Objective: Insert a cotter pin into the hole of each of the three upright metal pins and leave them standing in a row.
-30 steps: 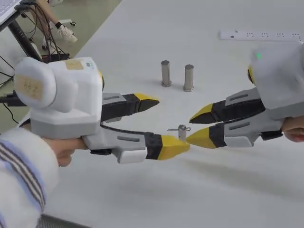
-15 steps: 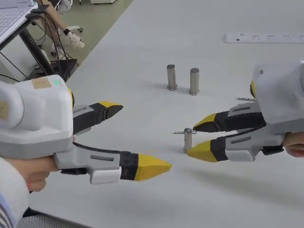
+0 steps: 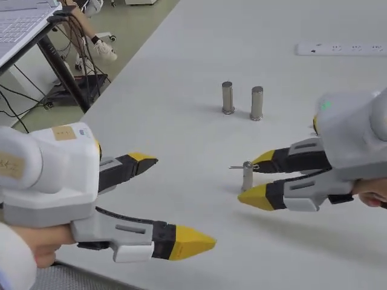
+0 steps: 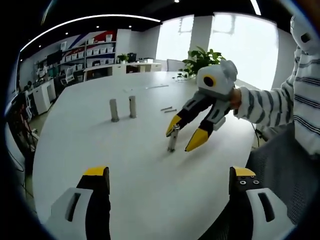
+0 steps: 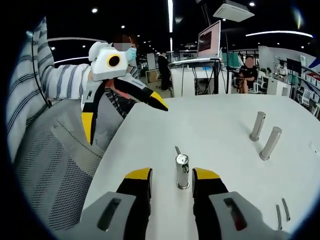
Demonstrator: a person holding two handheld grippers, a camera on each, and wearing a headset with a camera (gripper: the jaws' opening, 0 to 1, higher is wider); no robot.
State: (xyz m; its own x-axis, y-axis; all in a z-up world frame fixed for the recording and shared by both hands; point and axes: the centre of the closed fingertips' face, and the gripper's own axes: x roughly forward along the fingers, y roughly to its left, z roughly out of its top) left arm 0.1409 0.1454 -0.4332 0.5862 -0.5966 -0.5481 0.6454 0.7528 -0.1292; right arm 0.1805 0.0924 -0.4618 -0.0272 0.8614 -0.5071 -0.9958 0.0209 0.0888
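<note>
A metal pin (image 3: pixel 247 176) stands upright on the white table with a cotter pin (image 3: pixel 237 167) through its top hole. My right gripper (image 3: pixel 252 179) is open, one jaw on each side of this pin (image 5: pixel 182 171) with gaps showing. My left gripper (image 3: pixel 177 201) is open and holds nothing, well to the left of the pin and nearer to me. From the left gripper (image 4: pixel 169 173) I see the pin (image 4: pixel 172 139) and the right gripper (image 4: pixel 183 138) across the table. Two bare metal pins (image 3: pixel 227 98) (image 3: pixel 257 103) stand side by side farther back.
Two loose cotter pins (image 5: pixel 280 212) (image 4: pixel 167 108) lie on the table near the right gripper. A power strip (image 3: pixel 341 48) lies at the far right. The table's left edge (image 3: pixel 115 78) drops to the floor, where a laptop stand (image 3: pixel 57 54) and cables are.
My left gripper has drawn back to the left and toward me, away from the pin it was beside. The right gripper stays around the pin. The head camera has shifted.
</note>
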